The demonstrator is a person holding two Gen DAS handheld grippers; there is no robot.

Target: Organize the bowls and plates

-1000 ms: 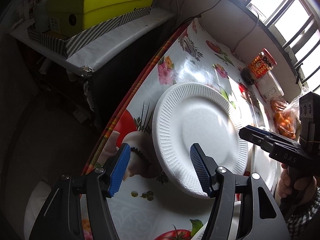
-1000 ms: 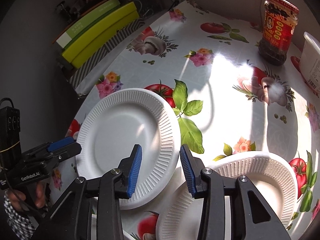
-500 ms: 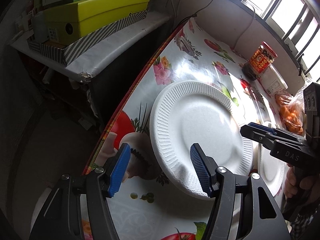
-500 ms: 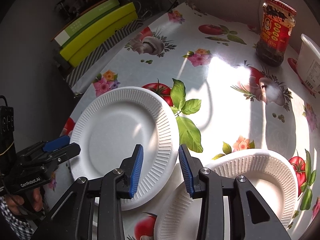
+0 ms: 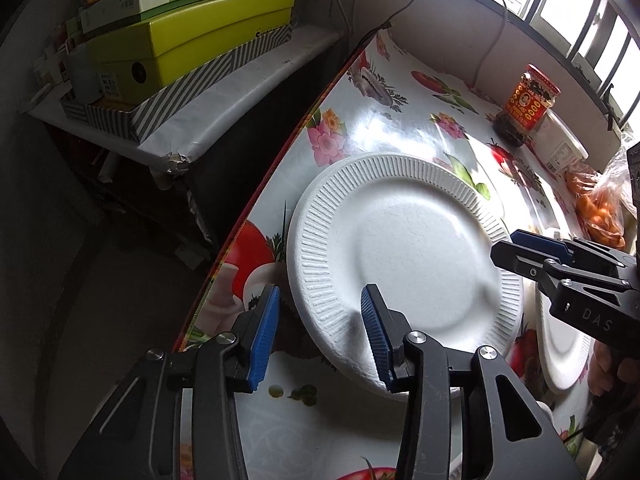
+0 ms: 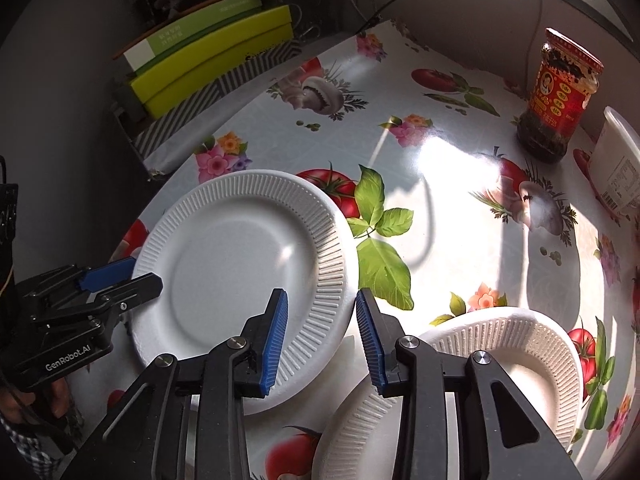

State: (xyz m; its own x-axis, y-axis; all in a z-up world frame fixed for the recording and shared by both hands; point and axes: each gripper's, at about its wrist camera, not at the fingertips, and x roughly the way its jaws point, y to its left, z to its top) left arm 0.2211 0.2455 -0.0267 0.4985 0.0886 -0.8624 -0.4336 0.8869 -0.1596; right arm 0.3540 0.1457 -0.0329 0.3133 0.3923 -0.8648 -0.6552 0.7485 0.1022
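Observation:
A white paper plate (image 5: 400,256) lies near the table's left edge. Its near rim sits between the jaws of my left gripper (image 5: 320,336), which are closing. One pad is over the plate and the other is outside the rim, neither pressing. In the right wrist view the same plate (image 6: 240,264) has its right rim between the jaws of my right gripper (image 6: 322,340). They stand narrow, with the pads still clear of the rim. A second ribbed paper plate (image 6: 500,344) lies partly under the first at the lower right. Each gripper also shows in the other's view: right gripper (image 5: 516,248), left gripper (image 6: 120,276).
A red-labelled sauce jar (image 6: 560,96) and a white plastic tub (image 6: 620,168) stand at the far side. A bag of oranges (image 5: 600,208) lies near the window. Green boxes (image 5: 192,40) are stacked on a side shelf beyond the table's edge (image 5: 256,208).
My left gripper's jaws have narrowed around the plate's near rim. The right gripper's jaws have drawn in slightly. Both hands have stayed about where they were.

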